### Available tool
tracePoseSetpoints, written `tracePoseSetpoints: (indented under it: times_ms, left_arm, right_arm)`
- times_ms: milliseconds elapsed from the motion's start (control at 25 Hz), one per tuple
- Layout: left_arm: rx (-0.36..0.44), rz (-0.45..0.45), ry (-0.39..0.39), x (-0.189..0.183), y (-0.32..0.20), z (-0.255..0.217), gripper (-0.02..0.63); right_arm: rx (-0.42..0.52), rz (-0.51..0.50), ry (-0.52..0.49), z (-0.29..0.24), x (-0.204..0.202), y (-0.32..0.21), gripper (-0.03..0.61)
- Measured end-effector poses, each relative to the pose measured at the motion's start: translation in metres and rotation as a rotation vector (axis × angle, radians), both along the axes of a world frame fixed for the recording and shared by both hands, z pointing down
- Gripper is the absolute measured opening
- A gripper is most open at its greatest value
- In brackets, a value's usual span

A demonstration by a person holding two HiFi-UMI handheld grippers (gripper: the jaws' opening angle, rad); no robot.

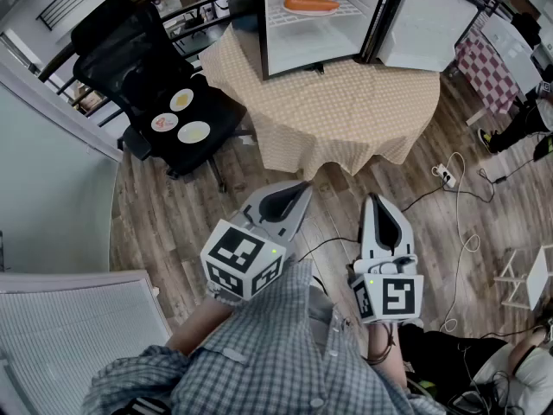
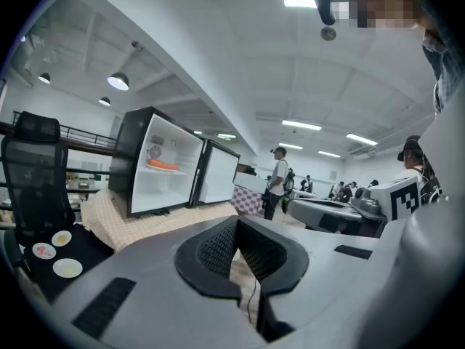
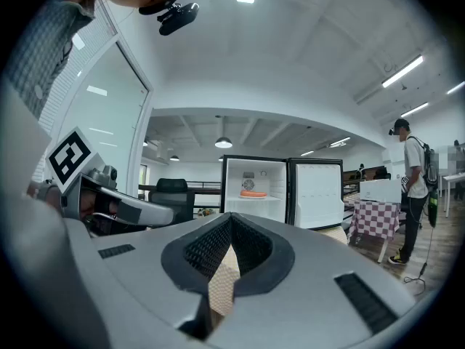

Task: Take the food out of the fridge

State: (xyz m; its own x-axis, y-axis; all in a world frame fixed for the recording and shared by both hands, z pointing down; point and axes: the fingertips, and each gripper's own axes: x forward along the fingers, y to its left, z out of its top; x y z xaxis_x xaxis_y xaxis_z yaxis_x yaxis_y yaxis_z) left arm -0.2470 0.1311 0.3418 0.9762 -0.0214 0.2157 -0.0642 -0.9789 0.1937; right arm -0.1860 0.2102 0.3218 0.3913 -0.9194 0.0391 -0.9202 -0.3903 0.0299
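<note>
The left tool (image 1: pixel 301 188) and the right tool (image 1: pixel 378 200) hover side by side over the floor, both closed and empty, short of the table (image 1: pixel 346 115). The orange food (image 1: pixel 311 5) lies on the shelf of the open fridge (image 1: pixel 275 37) at twelve o'clock, well apart from both. Its long axis runs nine to three, across the approach, and neither tool is clearly nearer.

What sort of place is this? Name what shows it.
Probably a lab or workshop hall, not a home kitchen: a mini fridge stands open on a cloth-covered table, plates sit on an office chair, and cables trail across the floor.
</note>
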Motion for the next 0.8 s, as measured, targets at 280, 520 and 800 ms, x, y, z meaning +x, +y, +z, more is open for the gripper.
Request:
tracePoseSetpoints:
  times_ms: [280,520,800]
  left_arm:
    - [0.002,0.005,-0.007,0.003,0.003,0.003,0.003]
    - [0.004,0.0,-0.009,0.006,0.006,0.003,0.003]
    - [0.013,-0.017,-0.012,0.013,0.02,0.003,0.003]
  right_arm:
    - [0.001,-0.005,-0.002,0.002,0.001,0.0,0.009]
    - [0.007,0.005,-0.013,0.003,0.006,0.006,0.009]
    - [-0.002,0.006,-0.008,0.007,0.018,0.023,0.009]
